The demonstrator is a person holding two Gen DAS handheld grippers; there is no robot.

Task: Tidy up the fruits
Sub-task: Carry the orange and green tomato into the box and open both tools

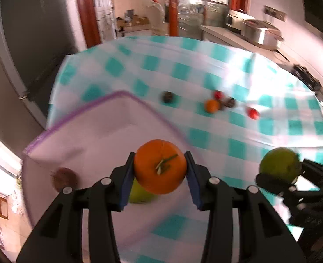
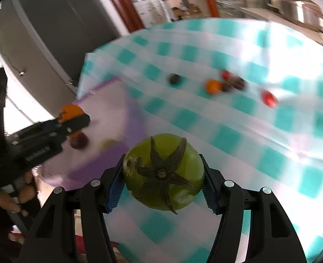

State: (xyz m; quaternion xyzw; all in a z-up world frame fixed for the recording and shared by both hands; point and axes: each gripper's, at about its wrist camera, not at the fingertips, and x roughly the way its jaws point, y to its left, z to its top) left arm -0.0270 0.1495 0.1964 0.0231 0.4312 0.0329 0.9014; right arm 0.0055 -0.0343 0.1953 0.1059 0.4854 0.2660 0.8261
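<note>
My left gripper (image 1: 160, 171) is shut on an orange (image 1: 160, 166) and holds it above a white tray with a purple rim (image 1: 109, 131). In the tray lie a brown fruit (image 1: 64, 178) and a green fruit (image 1: 138, 194), partly hidden under the orange. My right gripper (image 2: 163, 175) is shut on a green tomato (image 2: 163, 172) with a dark star-shaped stem, held above the checked cloth right of the tray (image 2: 111, 118). The right gripper (image 1: 293, 175) with its green tomato (image 1: 279, 164) shows in the left wrist view. The left gripper (image 2: 73, 118) with the orange (image 2: 70, 110) shows in the right wrist view.
On the teal-and-white checked tablecloth (image 1: 238, 131) farther back lie a small orange (image 1: 212, 105), two red fruits (image 1: 253, 112) (image 1: 218, 94) and dark round fruits (image 1: 167, 96) (image 1: 229, 102). A counter with metal appliances (image 1: 260, 32) stands behind the table. A dark cabinet (image 1: 30, 54) is at the left.
</note>
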